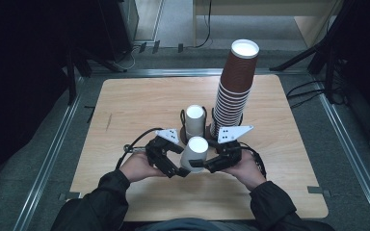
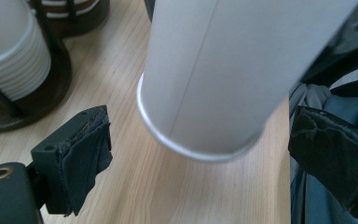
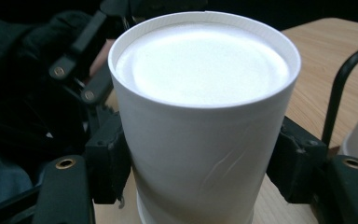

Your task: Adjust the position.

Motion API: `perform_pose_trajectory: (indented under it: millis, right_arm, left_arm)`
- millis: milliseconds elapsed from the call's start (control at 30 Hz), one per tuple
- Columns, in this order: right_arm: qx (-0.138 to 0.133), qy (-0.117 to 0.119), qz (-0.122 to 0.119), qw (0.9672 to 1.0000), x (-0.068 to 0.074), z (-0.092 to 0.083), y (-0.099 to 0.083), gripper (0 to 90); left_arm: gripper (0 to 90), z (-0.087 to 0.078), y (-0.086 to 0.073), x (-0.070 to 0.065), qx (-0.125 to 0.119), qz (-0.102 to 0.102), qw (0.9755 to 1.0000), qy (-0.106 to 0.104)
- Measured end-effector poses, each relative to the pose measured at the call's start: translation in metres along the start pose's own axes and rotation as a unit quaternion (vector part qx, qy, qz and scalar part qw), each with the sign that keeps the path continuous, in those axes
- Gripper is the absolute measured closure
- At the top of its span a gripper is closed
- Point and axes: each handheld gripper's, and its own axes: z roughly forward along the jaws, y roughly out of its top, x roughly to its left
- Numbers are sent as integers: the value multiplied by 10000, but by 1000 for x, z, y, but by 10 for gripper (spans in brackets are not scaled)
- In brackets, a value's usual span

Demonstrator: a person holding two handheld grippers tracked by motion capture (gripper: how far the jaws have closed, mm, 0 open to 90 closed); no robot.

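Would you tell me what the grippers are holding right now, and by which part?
The right gripper clamps the upside-down white cup by its side wall. The left gripper is open, holding nothing.

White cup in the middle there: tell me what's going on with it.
A person is handling the white cup upside down over the wooden table. The right claw grips its sides, while the left claw stands open around it, pads off the wall. Behind it stand a stack of white cups in a black holder and a tall stack of brown cups.
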Motion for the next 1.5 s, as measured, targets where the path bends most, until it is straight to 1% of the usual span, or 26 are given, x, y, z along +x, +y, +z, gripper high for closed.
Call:
perform_pose_trajectory:
  millis: [233, 267, 367, 400, 433, 500, 567, 633, 700, 733, 767, 800, 933, 1100, 1167, 1267, 1367, 1433, 1467, 1500]
  right_arm:
    - [-284, 209, 76, 9993, 4, 3, 1, 310]
    - [-284, 209, 76, 9993, 4, 3, 1, 310]
    - [-398, 269, 82, 9988, 5, 5, 2, 310]
    - [-422, 283, 95, 9987, 5, 5, 2, 310]
    - [-443, 295, 104, 9985, 5, 5, 2, 311]
    - [-485, 297, 100, 9983, 6, 5, 2, 310]
    - [-491, 229, 70, 9985, 7, 6, 2, 310]
    - [-425, 189, 55, 9989, 8, 8, 2, 313]
    - [-423, 210, 70, 9989, 8, 8, 2, 314]
    - [-432, 219, 86, 9988, 9, 9, 3, 314]
    - [-432, 219, 86, 9988, 9, 9, 3, 314]
    - [-442, 203, 64, 9988, 9, 9, 3, 318]
    - [-460, 213, 79, 9987, 8, 9, 3, 321]
    - [-462, 218, 98, 9986, 8, 8, 3, 332]
    - [-441, 224, 75, 9987, 8, 8, 3, 336]
    - [-424, 234, 74, 9988, 8, 7, 4, 335]
    - [-409, 235, 71, 9989, 8, 7, 4, 322]
    - [-368, 170, 36, 9992, 9, 7, 4, 283]
    - [-368, 153, 24, 9992, 9, 7, 5, 265]
    - [-340, 153, 37, 9993, 9, 7, 5, 255]
  left_arm:
    - [68, 4, 2, -3, -90, 114, 9998, -107]
    - [68, 4, 2, -4, -119, 101, 9998, -118]
    - [69, 5, 2, -4, -146, 70, 9998, -147]
    - [122, 5, 1, -4, -169, 83, 9997, -138]
    - [122, 5, 1, -3, -211, 61, 9995, -221]
    - [135, 5, 1, -2, -223, 1, 9993, -296]
    - [136, 5, 1, -2, -214, 16, 9994, -285]
    - [151, 5, 1, -2, -215, 0, 9993, -320]
    - [157, 5, 1, -2, -226, 4, 9992, -338]
    - [187, 5, 1, -2, -226, 15, 9991, -350]
    - [187, 5, 1, -2, -213, 32, 9990, -383]
    - [228, 4, 0, -2, -233, 57, 9989, -413]
    - [239, 3, 0, -1, -243, 34, 9987, -438]
    - [270, 2, 0, -1, -223, 48, 9987, -445]
    - [287, 2, 0, -2, -223, 61, 9989, -414]
    - [292, 1, 1, -1, -197, 79, 9988, -432]
    - [290, 1, 1, -1, -188, 74, 9989, -427]
    - [290, 0, 0, 0, -194, 59, 9989, -432]
    - [289, -2, 0, 0, -203, 61, 9990, -404]
    - [289, -3, 0, 1, -225, 48, 9988, -424]
